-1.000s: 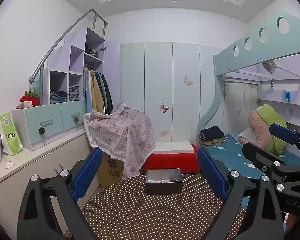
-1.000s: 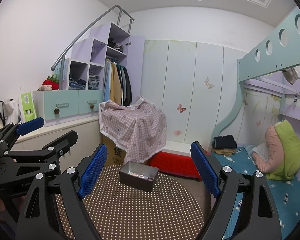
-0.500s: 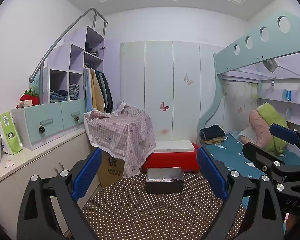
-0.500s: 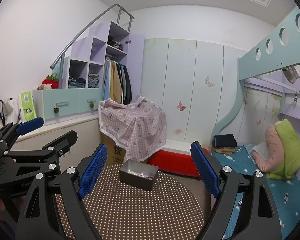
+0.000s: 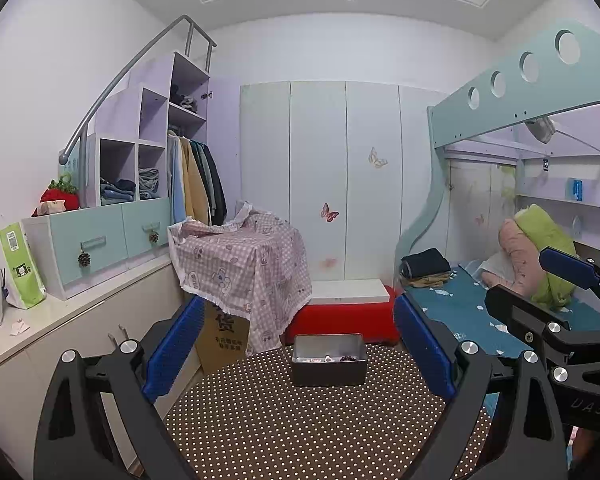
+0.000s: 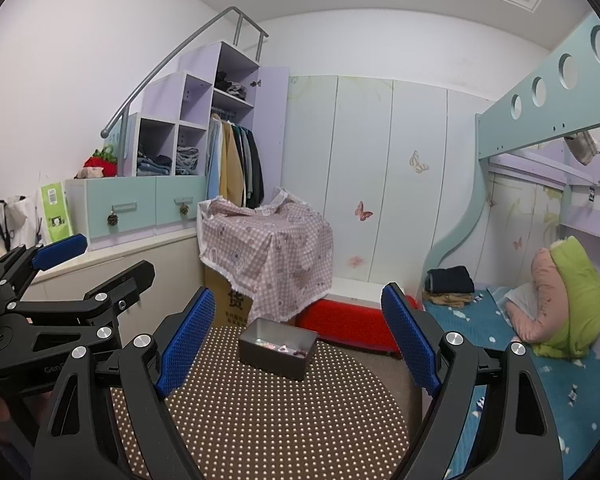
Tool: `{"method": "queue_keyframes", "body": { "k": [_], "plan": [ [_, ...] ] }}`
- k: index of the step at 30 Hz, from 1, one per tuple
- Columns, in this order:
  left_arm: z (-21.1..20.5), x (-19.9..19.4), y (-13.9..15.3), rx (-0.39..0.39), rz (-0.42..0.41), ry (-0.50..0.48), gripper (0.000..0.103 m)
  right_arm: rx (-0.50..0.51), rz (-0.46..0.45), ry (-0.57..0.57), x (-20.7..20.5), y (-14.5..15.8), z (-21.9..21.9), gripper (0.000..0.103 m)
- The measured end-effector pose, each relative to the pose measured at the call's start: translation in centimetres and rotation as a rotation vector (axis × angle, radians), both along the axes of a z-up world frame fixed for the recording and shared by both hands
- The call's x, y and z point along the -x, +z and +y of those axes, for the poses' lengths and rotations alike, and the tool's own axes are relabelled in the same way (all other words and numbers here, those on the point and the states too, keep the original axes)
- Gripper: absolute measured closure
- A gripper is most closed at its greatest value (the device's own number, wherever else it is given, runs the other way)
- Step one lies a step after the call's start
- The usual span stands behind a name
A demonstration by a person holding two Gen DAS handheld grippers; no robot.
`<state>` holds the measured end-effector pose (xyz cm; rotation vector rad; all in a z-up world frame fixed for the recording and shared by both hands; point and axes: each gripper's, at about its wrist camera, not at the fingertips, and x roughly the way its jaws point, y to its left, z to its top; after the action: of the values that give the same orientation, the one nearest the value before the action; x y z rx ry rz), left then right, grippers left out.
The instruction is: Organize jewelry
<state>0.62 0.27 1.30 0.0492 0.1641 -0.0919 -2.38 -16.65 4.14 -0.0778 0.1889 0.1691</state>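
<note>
A small grey metal box (image 5: 329,359) holding several small jewelry pieces sits at the far edge of a round brown table with white dots (image 5: 300,432). The same box (image 6: 278,347) lies ahead in the right wrist view, on that dotted table (image 6: 268,432). My left gripper (image 5: 298,344) is open, nothing between its blue pads, well short of the box. My right gripper (image 6: 298,336) is open and empty too, also short of the box. The right gripper (image 5: 560,320) shows at the right edge of the left view; the left gripper (image 6: 64,276) shows at the left of the right view.
Behind the table stands a cardboard box under a pink checked cloth (image 5: 244,264) and a red stool with a white top (image 5: 344,308). A bunk bed with blue bedding (image 5: 460,304) is at the right, a white counter with drawers (image 5: 60,312) at the left.
</note>
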Motion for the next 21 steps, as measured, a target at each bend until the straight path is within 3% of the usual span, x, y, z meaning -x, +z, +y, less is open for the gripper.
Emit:
{"method": "queue_keyframes", "body": {
  "k": [21],
  "plan": [
    [0.5, -0.1, -0.3, 0.004, 0.008, 0.001, 0.011, -0.003, 0.013, -0.006, -0.4, -1.2, 0.3, 0.019]
  ]
}}
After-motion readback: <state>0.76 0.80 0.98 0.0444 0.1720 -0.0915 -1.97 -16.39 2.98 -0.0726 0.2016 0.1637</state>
